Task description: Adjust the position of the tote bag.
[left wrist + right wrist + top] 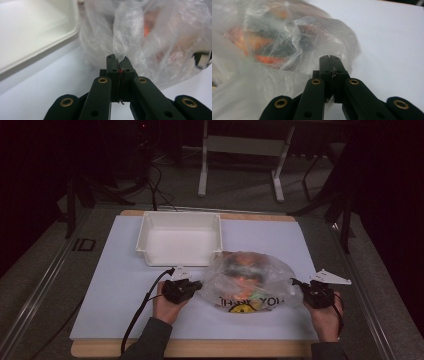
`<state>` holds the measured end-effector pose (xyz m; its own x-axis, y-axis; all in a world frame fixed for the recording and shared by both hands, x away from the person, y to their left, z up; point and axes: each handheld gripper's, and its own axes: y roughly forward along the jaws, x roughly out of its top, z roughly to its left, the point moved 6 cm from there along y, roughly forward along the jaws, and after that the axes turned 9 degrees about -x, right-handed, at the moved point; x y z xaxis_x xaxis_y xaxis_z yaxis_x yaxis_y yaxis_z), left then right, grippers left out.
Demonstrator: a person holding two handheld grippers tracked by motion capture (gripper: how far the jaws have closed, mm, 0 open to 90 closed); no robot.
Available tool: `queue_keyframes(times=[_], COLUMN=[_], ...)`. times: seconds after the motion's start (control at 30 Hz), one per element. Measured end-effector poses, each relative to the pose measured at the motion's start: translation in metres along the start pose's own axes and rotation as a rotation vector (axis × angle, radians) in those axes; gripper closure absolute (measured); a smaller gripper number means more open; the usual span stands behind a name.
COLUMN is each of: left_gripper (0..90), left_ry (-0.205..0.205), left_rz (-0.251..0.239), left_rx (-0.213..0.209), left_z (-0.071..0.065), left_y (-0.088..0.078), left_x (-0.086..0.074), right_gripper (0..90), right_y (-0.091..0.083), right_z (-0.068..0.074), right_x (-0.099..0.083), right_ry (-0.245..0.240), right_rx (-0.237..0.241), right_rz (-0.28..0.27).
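A clear plastic bag [250,282] printed with "THANK YOU" and a smiley lies on the white mat, holding orange and dark items. My left gripper [197,285] is at the bag's left edge. In the left gripper view, the jaws [119,61] are shut on a twisted fold of the bag's film [150,37]. My right gripper [296,284] is at the bag's right edge. In the right gripper view, its jaws [329,58] are pressed together with a thin sliver of the bag's film [274,50] caught between them.
An empty white bin [180,240] stands just behind and left of the bag, and its corner shows in the left gripper view [37,30]. The white mat [115,285] covers a wooden table. Cables trail off the left side, and stands and table legs are on the floor beyond.
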<state>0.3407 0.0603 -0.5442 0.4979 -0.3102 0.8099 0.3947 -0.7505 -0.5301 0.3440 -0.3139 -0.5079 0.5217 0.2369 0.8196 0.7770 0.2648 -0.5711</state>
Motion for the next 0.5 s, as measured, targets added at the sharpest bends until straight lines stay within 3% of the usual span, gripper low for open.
queue_keyframes(times=[0.17, 0.5], left_gripper=[89.3, 89.4], left_ry=[-0.031, -0.079], left_rz=[0.008, -0.019], left_rx=[0.033, 0.072], left_z=[0.011, 0.027], left_y=[-0.006, -0.019], left_x=[-0.008, -0.012], right_gripper=[89.6, 89.6], right_y=[-0.004, -0.006], right_z=[-0.019, -0.035], right_x=[-0.006, -0.012], right_ry=[0.053, 0.114], right_rx=[-0.063, -0.118], right_rz=[-0.008, -0.010])
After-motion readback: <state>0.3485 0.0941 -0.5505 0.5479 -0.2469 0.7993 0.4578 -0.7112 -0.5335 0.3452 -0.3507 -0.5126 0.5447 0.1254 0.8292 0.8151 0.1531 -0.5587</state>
